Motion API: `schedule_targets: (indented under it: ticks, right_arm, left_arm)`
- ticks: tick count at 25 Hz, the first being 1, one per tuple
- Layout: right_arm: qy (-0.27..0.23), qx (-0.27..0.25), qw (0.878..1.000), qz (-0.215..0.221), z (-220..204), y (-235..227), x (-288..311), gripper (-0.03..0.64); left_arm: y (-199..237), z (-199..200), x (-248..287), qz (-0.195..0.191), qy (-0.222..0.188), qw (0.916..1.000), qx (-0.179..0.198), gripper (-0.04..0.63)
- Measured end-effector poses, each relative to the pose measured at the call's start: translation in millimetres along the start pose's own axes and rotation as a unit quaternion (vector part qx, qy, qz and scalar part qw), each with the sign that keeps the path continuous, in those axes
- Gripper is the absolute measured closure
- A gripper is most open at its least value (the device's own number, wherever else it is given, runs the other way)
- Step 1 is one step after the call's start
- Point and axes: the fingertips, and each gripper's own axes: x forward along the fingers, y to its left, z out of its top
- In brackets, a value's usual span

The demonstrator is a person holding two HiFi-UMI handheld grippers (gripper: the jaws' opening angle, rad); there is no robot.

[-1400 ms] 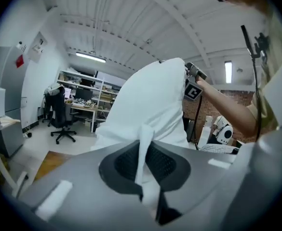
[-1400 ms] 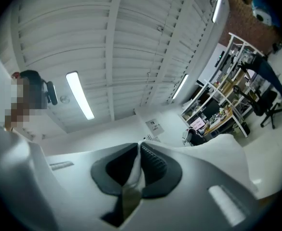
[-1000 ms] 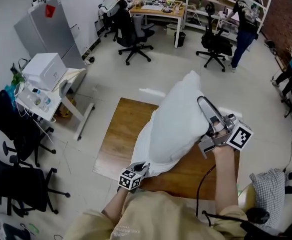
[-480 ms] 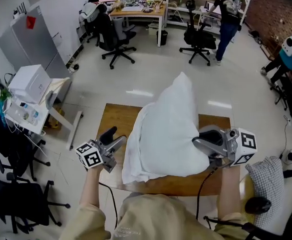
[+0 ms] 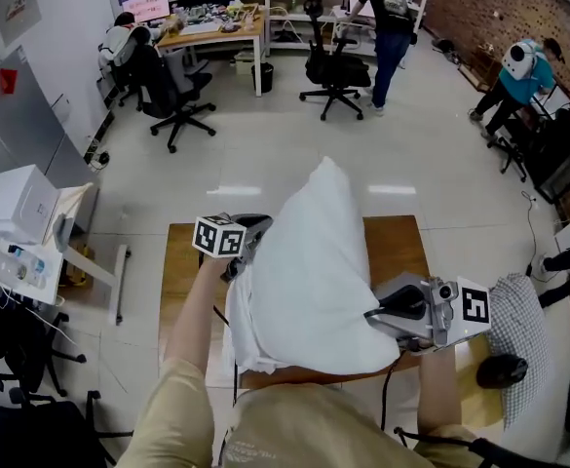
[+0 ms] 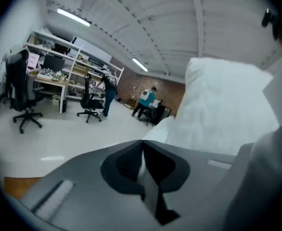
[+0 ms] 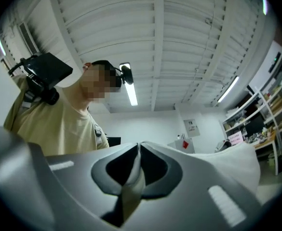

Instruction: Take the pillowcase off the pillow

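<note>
I have the left gripper (image 5: 254, 235), jaws just closed, pinching pillowcase (image 5: 248, 334) cloth on the left flank of the pillow (image 5: 319, 232), and the right gripper (image 5: 373, 312) clamped on its near right corner, long axis running away from me above the table (image 5: 401, 247).

The left tool (image 5: 253, 234) lets go of the hem of the pillowcase (image 5: 255, 330) at the near edge of the counter (image 5: 401, 247) and swings out left with jaws wide. It now sits higher against the left side of the pillow (image 5: 323, 213), jaws just closed again on a thin fold of white cloth. The right tool (image 5: 374, 312) drops from the pillow's upper right flank to its near right corner.
</note>
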Motion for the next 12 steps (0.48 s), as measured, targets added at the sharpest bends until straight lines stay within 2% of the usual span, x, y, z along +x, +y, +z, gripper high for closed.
schedule_targets:
  ticks: [2, 3, 4, 5, 6, 7, 8, 9, 10, 11, 12]
  right_arm:
    - [-0.067, -0.018, 0.998, 0.008, 14, 3, -11, 0.6]
    - [-0.095, -0.025, 0.995, 0.009, 21, 5, -17, 0.601]
    - [-0.107, -0.033, 0.994, 0.006, 23, 7, -20, 0.601]
    - [-0.101, -0.041, 0.994, -0.003, 21, 9, -21, 0.601]
    - [-0.081, -0.045, 0.996, -0.016, 15, 10, -20, 0.601]
    - [-0.059, -0.039, 0.997, -0.032, 7, 9, -17, 0.601]
    - [-0.044, -0.024, 0.998, -0.048, 0, 6, -14, 0.601]
    - [-0.039, -0.007, 0.997, -0.062, -3, 0, -10, 0.601]
    - [-0.043, 0.004, 0.996, -0.073, 0, -7, -9, 0.601]
    - [-0.051, 0.005, 0.995, -0.086, 7, -17, -9, 0.601]
    - [-0.059, 0.003, 0.993, -0.102, 16, -30, -11, 0.601]
  left_arm:
    - [28, -33, 14, 0.054, 0.051, 0.9965, 0.04, 0.592]
    - [45, -62, 17, 0.086, 0.088, 0.9912, 0.049, 0.592]
    - [62, -106, 15, 0.118, 0.146, 0.9815, 0.036, 0.592]
    - [74, -163, 7, 0.145, 0.22, 0.9647, -0.004, 0.592]
    - [85, -221, -4, 0.167, 0.283, 0.9427, -0.058, 0.592]
    - [98, -263, -11, 0.184, 0.305, 0.9282, -0.107, 0.591]
    - [114, -278, -12, 0.196, 0.271, 0.9328, -0.136, 0.591]
    - [129, -267, -8, 0.197, 0.199, 0.9495, -0.142, 0.591]
    - [137, -245, -5, 0.191, 0.129, 0.9637, -0.135, 0.589]
    - [138, -219, -7, 0.182, 0.08, 0.972, -0.125, 0.583]
    - [134, -193, -12, 0.172, 0.047, 0.9769, -0.118, 0.553]
